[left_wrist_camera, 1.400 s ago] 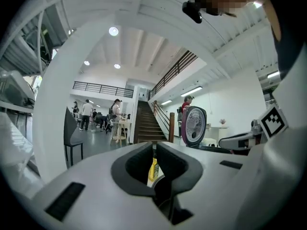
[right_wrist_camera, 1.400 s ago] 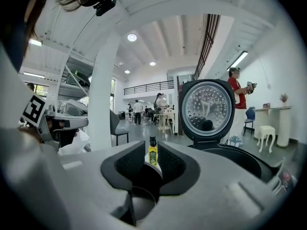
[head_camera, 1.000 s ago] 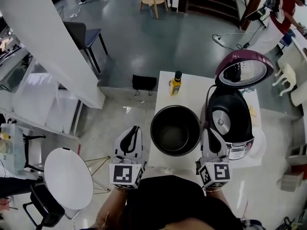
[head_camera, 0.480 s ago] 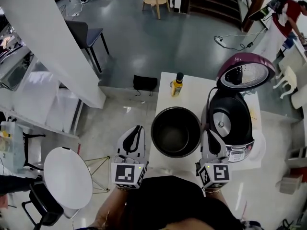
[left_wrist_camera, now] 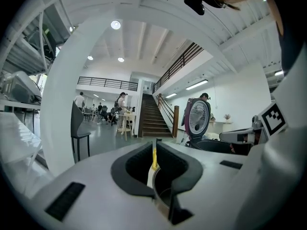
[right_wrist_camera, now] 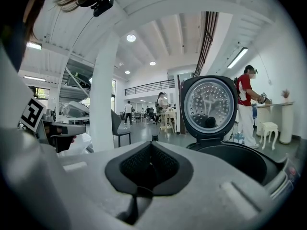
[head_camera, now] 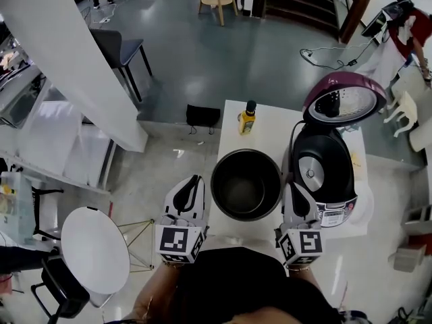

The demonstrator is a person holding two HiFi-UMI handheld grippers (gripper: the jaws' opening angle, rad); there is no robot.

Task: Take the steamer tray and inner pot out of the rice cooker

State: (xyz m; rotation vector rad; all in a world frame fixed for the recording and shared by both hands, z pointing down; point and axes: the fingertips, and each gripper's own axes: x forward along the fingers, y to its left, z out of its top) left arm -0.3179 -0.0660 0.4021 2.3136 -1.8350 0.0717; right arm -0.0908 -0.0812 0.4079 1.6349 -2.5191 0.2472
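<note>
Inner pot [head_camera: 246, 184] sits out of rice cooker [head_camera: 322, 174], over surface [head_camera: 273, 123] edge btwn both tongs. Left tongs [left_wrist_camera: 154, 158] pinch its thin rim; right tongs [right_wrist_camera: 151, 151] pressed together, seemingly on opp rim. We judge it stiff, slick, heavyish: grip rim both sides, keep level

there is one rice cooker [head_camera: 341, 181] and one inner pot [head_camera: 246, 193]. there is one yellow bottle [head_camera: 247, 121] and one white table [head_camera: 271, 132]. there are two grippers, the left gripper [head_camera: 196, 179] and the right gripper [head_camera: 291, 186]. there is one round table [head_camera: 94, 248], one dark chair [head_camera: 121, 48] and one wooden stool [head_camera: 217, 1].
</note>
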